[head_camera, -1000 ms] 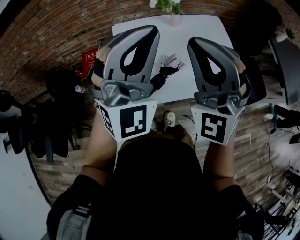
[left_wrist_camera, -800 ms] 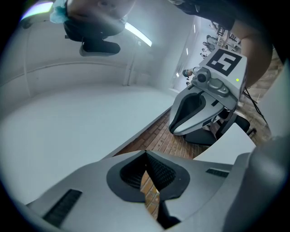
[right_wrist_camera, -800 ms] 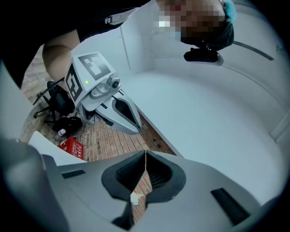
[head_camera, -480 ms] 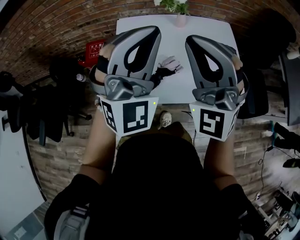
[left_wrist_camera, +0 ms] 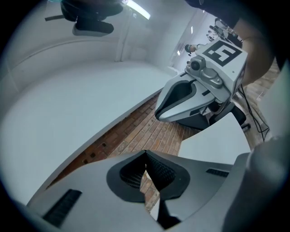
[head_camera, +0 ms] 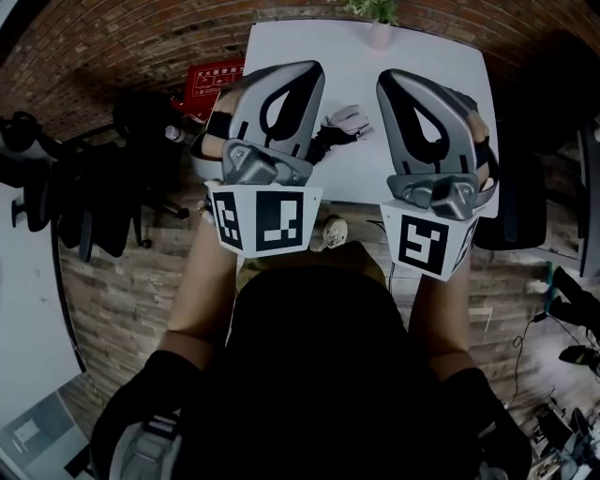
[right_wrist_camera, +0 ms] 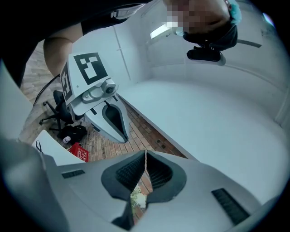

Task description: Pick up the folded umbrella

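Observation:
The folded umbrella (head_camera: pixel 345 122), dark with a pale patterned end, lies on the white table (head_camera: pixel 422 52) near its front edge. The body of my left gripper (head_camera: pixel 307 71) hides the umbrella's left part. That gripper hangs above the table's left front corner, jaws shut and empty; in the left gripper view its pads (left_wrist_camera: pixel 146 159) meet. My right gripper (head_camera: pixel 394 82) hangs to the right of the umbrella, well apart from it, and its jaws are also shut on nothing (right_wrist_camera: pixel 145 158). Each gripper view shows the other gripper (left_wrist_camera: pixel 199 93) (right_wrist_camera: pixel 106 113) alongside.
A potted plant (head_camera: pixel 380 21) stands at the table's far edge. A red crate (head_camera: pixel 214 80) sits on the brick-patterned floor left of the table. Dark office chairs (head_camera: pixel 89 192) crowd the left, and another chair (head_camera: pixel 520 202) stands at the right. The person's shoe (head_camera: pixel 333 231) shows below the table edge.
Both grippers have sunk a little and drifted toward the table, the left one more. The view has shifted, so the table sits further right. Both jaws stayed shut.

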`<state>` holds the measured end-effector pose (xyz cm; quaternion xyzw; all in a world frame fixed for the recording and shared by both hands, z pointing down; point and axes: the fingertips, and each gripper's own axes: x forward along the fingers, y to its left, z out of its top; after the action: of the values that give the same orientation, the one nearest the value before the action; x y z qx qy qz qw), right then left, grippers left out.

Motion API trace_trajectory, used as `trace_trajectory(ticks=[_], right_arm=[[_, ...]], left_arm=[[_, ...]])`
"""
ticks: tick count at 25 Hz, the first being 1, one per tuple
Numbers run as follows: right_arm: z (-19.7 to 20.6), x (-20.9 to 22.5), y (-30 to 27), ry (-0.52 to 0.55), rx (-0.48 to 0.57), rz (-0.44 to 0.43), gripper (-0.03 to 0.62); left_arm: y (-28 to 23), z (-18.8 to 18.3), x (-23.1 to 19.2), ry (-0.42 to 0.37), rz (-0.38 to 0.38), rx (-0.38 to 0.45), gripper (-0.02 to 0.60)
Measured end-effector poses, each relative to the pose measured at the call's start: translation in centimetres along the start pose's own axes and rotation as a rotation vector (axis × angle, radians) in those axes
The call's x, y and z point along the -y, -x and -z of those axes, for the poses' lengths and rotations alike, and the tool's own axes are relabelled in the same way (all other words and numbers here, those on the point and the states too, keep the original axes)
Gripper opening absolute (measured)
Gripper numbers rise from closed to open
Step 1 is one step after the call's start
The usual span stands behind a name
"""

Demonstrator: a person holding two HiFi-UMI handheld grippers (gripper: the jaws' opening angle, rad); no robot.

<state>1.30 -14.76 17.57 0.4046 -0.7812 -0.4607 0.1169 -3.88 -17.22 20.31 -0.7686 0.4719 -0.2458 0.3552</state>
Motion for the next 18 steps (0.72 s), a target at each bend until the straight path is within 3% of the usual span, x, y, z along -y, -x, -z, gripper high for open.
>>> trace_trajectory(ticks=[14, 18], right_arm=[[2.0, -0.8, -0.4, -0.029, -0.017, -0.025, 0.031], [2.8, -0.7, -0.8, -0.031, -0.025, -0.025, 0.031]], left_arm=[[-2.4, 4.1, 4.5, 0.109, 0.141, -0.144, 0.019], [-3.2, 4.9, 5.7, 0.108, 0.188, -0.176, 0.083]])
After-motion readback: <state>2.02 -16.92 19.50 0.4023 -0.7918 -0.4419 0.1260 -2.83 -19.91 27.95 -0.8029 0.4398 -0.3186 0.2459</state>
